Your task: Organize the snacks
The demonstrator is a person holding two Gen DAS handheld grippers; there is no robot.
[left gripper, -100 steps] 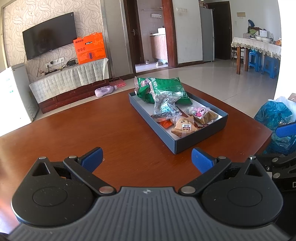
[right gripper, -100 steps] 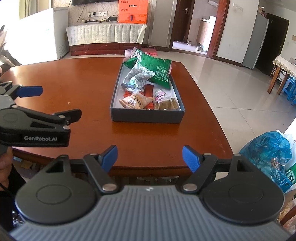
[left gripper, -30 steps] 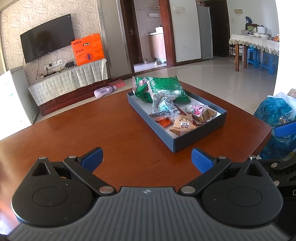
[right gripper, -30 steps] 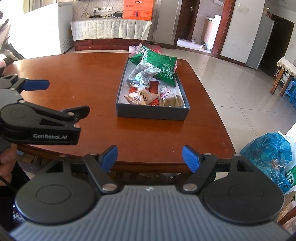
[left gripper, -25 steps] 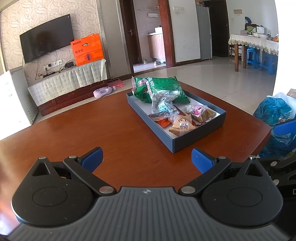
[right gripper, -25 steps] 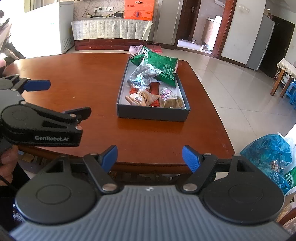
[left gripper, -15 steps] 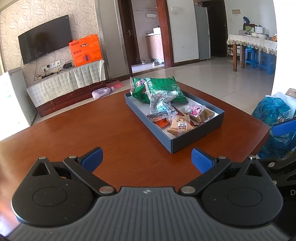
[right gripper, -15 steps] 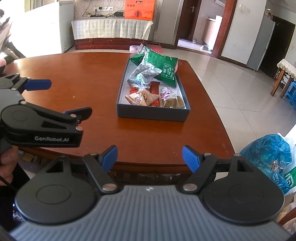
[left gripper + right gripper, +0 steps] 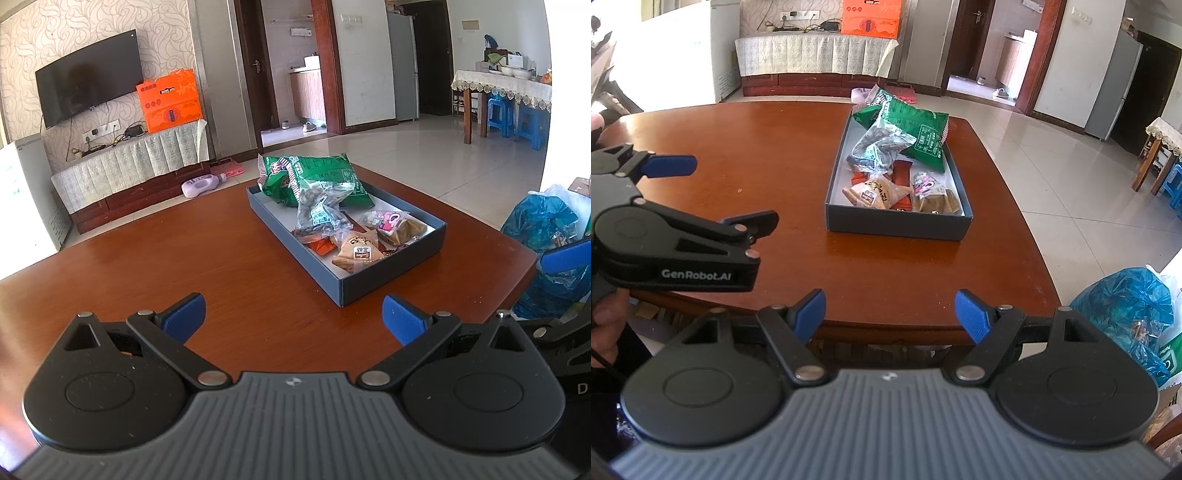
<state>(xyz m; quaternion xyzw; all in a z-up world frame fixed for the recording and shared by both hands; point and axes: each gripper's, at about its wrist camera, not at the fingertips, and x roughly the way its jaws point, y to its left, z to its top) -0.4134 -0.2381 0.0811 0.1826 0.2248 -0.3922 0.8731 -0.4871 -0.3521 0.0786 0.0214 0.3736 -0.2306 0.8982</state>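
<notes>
Since a few seconds ago your view has crept slightly nearer the snack box (image 9: 391, 275); nothing in it has shifted. Your left gripper (image 9: 293, 314) and right gripper (image 9: 890, 310) both hang released and empty, at the wooden table's (image 9: 184, 251) near edge. The box lies ahead toward the far right corner, the green bag (image 9: 325, 177) at its far end. Tiled floor (image 9: 424, 162) beyond.
</notes>
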